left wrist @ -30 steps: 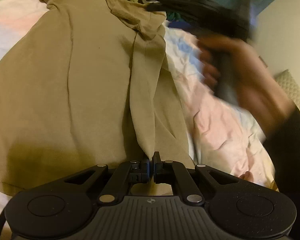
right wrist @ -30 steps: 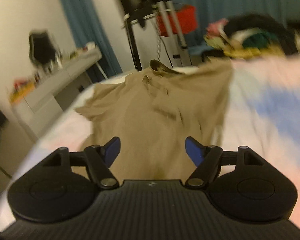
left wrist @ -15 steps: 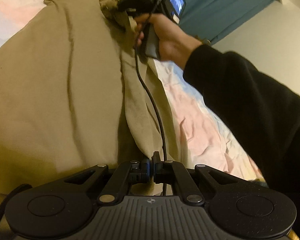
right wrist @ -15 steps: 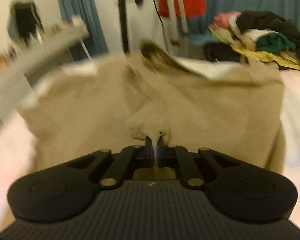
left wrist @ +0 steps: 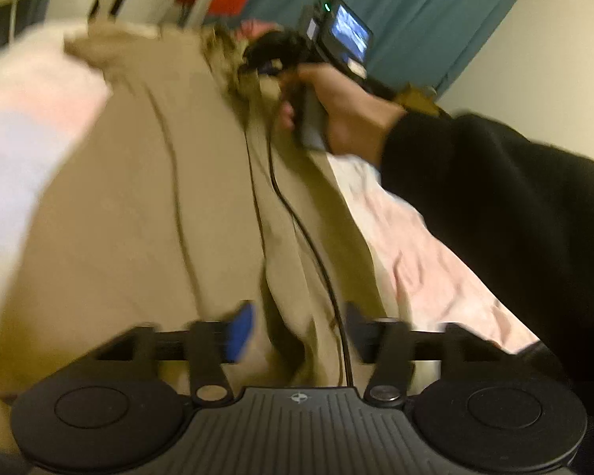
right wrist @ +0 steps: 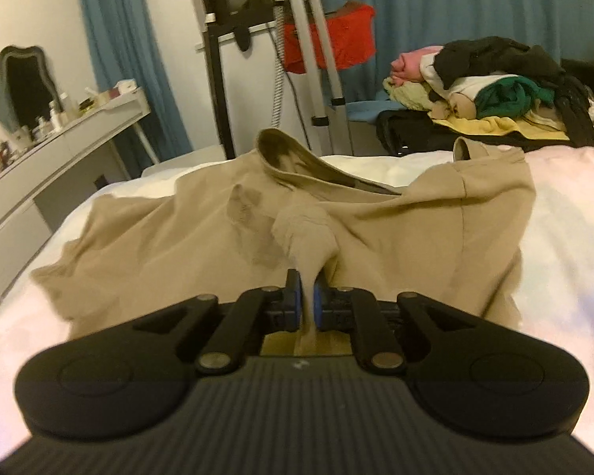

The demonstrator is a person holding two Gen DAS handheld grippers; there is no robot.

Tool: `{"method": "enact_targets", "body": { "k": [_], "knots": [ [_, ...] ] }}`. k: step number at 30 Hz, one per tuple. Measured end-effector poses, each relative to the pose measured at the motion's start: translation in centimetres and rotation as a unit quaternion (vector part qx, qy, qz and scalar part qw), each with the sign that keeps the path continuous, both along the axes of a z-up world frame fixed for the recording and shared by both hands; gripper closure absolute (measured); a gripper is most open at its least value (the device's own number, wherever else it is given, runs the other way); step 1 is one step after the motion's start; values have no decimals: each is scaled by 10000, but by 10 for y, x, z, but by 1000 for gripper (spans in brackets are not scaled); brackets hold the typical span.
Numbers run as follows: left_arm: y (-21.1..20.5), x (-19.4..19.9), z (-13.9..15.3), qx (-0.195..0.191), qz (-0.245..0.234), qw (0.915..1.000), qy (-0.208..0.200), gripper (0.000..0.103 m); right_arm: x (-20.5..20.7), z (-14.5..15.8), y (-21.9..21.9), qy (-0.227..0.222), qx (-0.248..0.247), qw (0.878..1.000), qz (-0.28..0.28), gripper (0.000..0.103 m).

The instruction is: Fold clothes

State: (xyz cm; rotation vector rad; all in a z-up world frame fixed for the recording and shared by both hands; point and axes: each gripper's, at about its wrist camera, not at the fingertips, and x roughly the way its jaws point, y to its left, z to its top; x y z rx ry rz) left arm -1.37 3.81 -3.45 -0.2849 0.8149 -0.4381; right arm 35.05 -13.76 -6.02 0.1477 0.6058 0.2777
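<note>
While the tan shirt (right wrist: 170, 237) lay spread across the bed (right wrist: 566, 237), the right gripper (right wrist: 305, 304) had its jaws pinched shut on a bunched fold of the cloth near the collar (right wrist: 293, 158). That fold rose from the shirt's upper part and ran down between the blue pads (right wrist: 293, 301). Seen from the left wrist, the person's hand (left wrist: 336, 107) gripped the handle of that tool, with a black sleeve (left wrist: 495, 206) behind it and a thin black cable (left wrist: 297, 217) trailing over the shirt toward the left gripper (left wrist: 297, 328). The left gripper's jaws stood apart, blurred, with a ridge of cloth lying between them but not clamped. Pink and white bedding showed on either side of the shirt. Beyond the bed stood a tripod (right wrist: 316, 59), a pile of clothes (right wrist: 495, 79), blue curtains (right wrist: 455, 0) and a white dresser (right wrist: 59, 138).
</note>
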Motion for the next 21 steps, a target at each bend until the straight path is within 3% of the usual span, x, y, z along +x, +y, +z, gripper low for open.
{"method": "enact_targets", "body": {
  "k": [1,3,4,9,16,21],
  "knots": [
    [-1,-2,5,76,72,9999,-79,35,-8,7,0,-44,28,10000,24,58],
    [-5,-7,16,225,199,9993,-209,30,-31,23,-1,-202,184,9996,15,28],
    [-5,-10,22,303,258,9988,-286,27,-43,32,-2,-297,272,9992,10,23],
    [7,-25,51,557,533,9949,-650,22,-109,71,-8,-575,709,9957,170,23],
    [42,-45,103,834,1317,9801,-1227,19,-201,108,-23,-885,601,9941,205,23],
    [47,-47,115,919,1529,9739,-1405,19,-263,121,-30,-1038,421,9936,165,23]
  ]
}}
